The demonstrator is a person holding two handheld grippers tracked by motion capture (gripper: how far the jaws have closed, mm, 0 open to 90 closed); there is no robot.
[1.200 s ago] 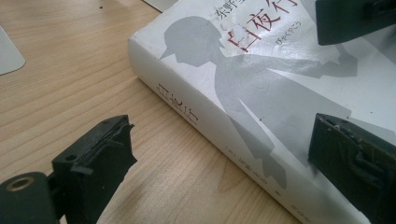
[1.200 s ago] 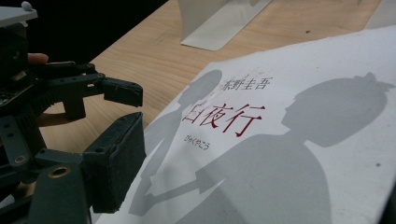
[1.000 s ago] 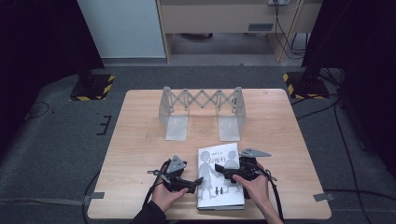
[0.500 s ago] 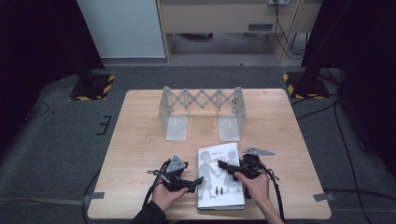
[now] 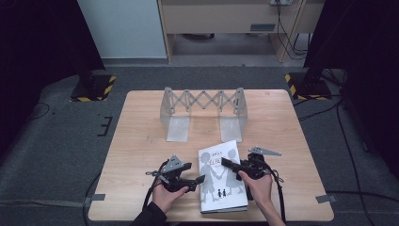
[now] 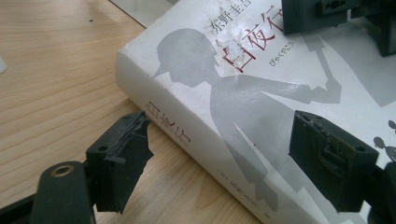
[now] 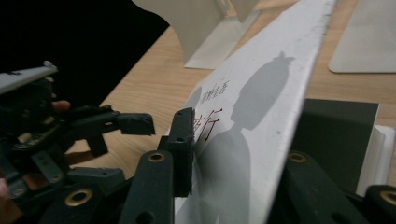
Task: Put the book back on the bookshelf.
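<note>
Between right tongs (image 7: 233, 154): book (image 7: 261, 116) cover, lifted.

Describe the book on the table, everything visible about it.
The book is a thick white paperback with grey silhouettes of two figures holding hands and red and black Japanese lettering. It lies flat near the table's front edge. The right tool has pinched and lifted its front cover; the left tool straddles its spine edge, jaws apart.

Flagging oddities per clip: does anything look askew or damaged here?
Only the book: its front cover is lifted off the pages, pinched by the right gripper, whose jaws have just been closing. The left gripper straddles the spine edge, not yet pressing. No damage visible.
</note>
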